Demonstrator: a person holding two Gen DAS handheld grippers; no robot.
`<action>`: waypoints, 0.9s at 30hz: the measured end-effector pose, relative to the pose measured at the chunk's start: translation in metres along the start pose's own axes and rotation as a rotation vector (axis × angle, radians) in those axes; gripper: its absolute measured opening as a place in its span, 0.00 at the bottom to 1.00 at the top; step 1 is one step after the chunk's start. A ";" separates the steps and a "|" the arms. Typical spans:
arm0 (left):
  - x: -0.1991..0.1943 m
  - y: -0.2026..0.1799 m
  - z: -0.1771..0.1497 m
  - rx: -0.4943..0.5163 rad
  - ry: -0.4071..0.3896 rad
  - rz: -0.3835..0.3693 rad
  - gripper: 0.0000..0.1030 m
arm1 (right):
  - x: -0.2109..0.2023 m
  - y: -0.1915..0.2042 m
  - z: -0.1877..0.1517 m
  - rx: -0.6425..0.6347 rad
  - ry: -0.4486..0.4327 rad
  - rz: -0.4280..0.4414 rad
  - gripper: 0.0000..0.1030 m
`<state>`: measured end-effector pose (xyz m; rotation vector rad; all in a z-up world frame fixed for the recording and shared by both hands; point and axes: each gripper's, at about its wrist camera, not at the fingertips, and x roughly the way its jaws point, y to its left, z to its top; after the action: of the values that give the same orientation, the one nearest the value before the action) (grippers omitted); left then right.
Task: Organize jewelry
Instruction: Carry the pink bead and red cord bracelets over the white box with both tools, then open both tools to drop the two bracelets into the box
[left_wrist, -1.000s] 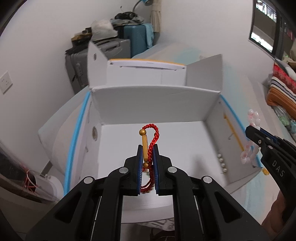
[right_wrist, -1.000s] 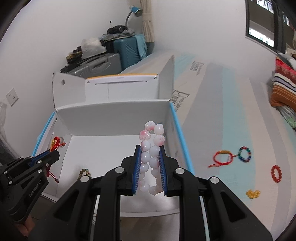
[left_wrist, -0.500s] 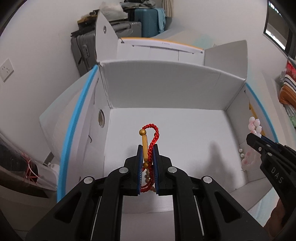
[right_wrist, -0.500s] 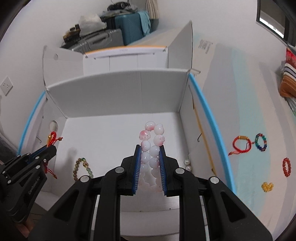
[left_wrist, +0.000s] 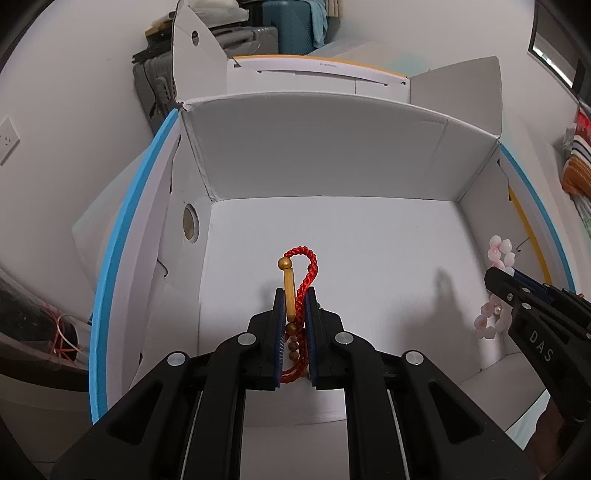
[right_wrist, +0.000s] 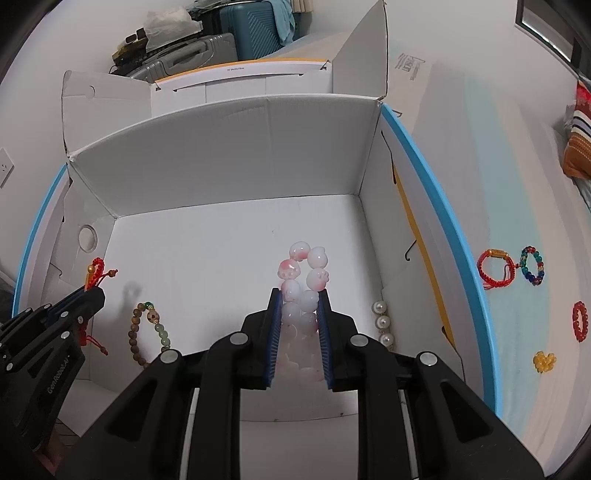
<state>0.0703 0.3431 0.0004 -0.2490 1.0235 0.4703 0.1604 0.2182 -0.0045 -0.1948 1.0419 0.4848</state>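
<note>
My left gripper (left_wrist: 294, 295) is shut on a red cord bracelet with a gold tube (left_wrist: 300, 273) and holds it over the left part of the open white box (left_wrist: 332, 155). My right gripper (right_wrist: 298, 295) is shut on a pink-and-white bead bracelet (right_wrist: 303, 273) and holds it over the right part of the same box (right_wrist: 229, 155). The right gripper with its beads also shows in the left wrist view (left_wrist: 496, 273). The left gripper with its red cord shows in the right wrist view (right_wrist: 92, 286).
A brown-and-green bead bracelet (right_wrist: 147, 332) and a pearl strand (right_wrist: 382, 323) lie on the box floor. On the mat to the right lie a red cord bracelet (right_wrist: 495, 267), a multicolour bead bracelet (right_wrist: 532, 266), a red bead bracelet (right_wrist: 580, 321) and a yellow one (right_wrist: 543, 362). Suitcases (right_wrist: 221, 26) stand behind.
Both grippers have moved forward and down over the box, each still holding its bracelet. The box floor now fills more of both views.
</note>
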 end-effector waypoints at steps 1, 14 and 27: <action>0.000 0.000 0.000 0.001 0.000 0.000 0.09 | -0.001 0.000 0.000 0.000 -0.001 0.000 0.17; 0.001 -0.001 -0.001 0.009 0.006 -0.007 0.12 | -0.002 0.003 -0.002 -0.012 -0.006 0.006 0.18; -0.014 0.002 -0.005 -0.010 -0.046 -0.002 0.45 | -0.015 0.007 -0.005 -0.024 -0.055 0.017 0.41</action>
<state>0.0599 0.3395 0.0098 -0.2470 0.9764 0.4769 0.1467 0.2181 0.0063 -0.1931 0.9855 0.5158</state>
